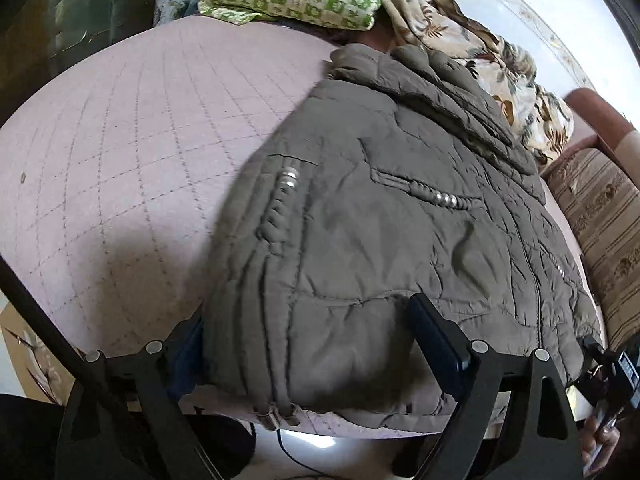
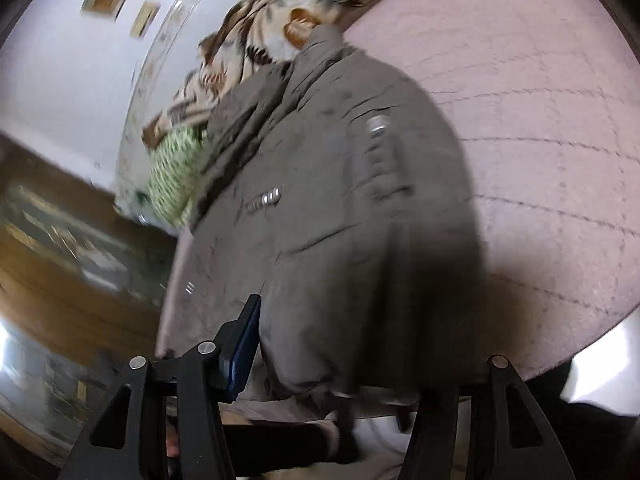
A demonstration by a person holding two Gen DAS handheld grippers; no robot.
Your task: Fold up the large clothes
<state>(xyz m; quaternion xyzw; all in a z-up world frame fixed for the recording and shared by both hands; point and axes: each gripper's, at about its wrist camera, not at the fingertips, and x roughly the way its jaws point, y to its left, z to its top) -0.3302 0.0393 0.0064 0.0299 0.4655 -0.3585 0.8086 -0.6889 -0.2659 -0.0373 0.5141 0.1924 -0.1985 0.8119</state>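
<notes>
Left wrist view: my left gripper (image 1: 308, 344) is clamped on the hem of the grey puffer jacket (image 1: 400, 200), which lies on the pink quilted bed (image 1: 120, 140). My right gripper (image 2: 336, 344) straddles the hem; grip unclear. Folding looks barely begun.

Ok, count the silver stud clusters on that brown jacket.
3 on the jacket: left cluster on the braided trim, middle cluster by the pocket seam, small right cluster further right. More may be hidden underneath.
</notes>
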